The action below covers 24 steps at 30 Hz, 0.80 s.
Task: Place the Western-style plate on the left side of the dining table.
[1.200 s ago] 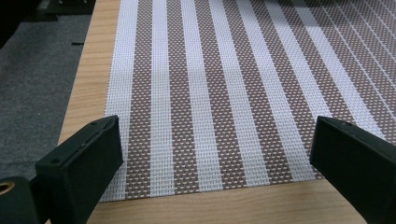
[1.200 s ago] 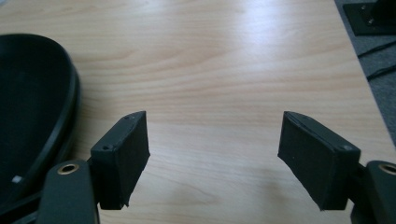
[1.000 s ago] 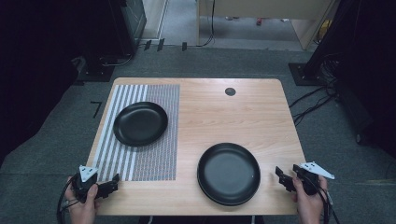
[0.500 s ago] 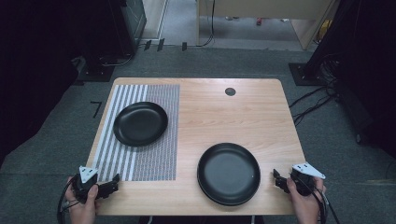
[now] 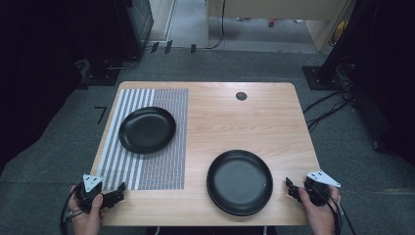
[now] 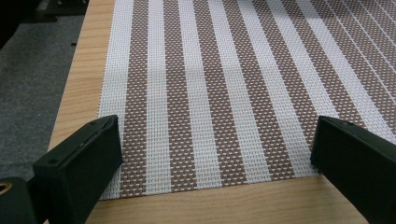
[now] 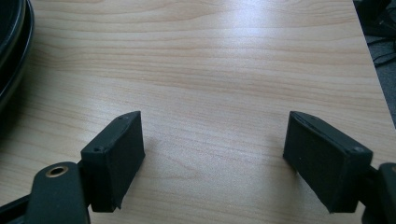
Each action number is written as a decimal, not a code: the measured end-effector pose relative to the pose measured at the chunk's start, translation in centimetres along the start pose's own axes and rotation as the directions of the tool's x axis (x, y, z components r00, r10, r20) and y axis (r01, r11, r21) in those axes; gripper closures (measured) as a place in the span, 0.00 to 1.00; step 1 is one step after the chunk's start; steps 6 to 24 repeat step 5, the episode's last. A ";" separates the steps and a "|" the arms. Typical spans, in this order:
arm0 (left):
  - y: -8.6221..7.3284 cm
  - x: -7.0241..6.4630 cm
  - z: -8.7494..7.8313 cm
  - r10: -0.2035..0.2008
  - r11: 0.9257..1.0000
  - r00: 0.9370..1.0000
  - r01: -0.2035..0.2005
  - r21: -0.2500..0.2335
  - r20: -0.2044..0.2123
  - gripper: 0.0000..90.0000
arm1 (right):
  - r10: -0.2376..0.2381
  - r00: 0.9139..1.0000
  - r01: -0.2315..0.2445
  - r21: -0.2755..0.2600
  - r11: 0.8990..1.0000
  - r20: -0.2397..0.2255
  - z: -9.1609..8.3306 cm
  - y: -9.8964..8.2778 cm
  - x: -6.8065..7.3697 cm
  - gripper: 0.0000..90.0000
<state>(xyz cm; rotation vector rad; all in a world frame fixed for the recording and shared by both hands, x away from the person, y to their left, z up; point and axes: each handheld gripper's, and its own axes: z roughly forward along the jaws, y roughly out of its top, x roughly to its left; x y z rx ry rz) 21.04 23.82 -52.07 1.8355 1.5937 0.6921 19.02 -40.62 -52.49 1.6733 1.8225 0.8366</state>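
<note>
Plates: I count two black plates on the tabletop (image 5: 274,112). One black plate (image 5: 147,129) lies on the far part of the striped mat, at the left. The other black plate (image 5: 240,182) lies on bare wood, near the front edge and right of the middle. They are well apart from each other.
Mat: one striped woven mat (image 5: 156,166), brown and white, covers the left part of the tabletop from far to near.
Grippers: two, one in each of my hands, both at the near edge.
Left gripper: I see the left gripper (image 5: 119,192) at the near left corner of the mat. In the left gripper view its two fingers (image 6: 84,158) stand wide apart, with the near edge of the mat between them and nothing held.
Right gripper: the right gripper (image 5: 289,188) is just beside the right rim of the near plate, not touching it. Its fingers (image 7: 116,158) have just been opening and now stand wide, with bare wood between them and nothing in their hold. The rim of the near plate shows at the left edge of the right gripper view.
Other: one small dark round hole (image 5: 241,96) is in the far part of the tabletop.
</note>
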 end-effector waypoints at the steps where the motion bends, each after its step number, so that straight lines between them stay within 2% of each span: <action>1: 0.0 0.0 0.0 0.000 1.000 1.000 0.000 0.000 0.000 0.02 | 0.000 1.000 0.000 0.000 1.000 0.000 0.0 0.0 0.0 0.22; 24: 0.0 0.0 0.0 0.000 1.000 1.000 0.000 0.000 0.000 0.02 | 0.000 1.000 0.000 0.000 1.000 0.000 0.0 0.0 0.0 0.22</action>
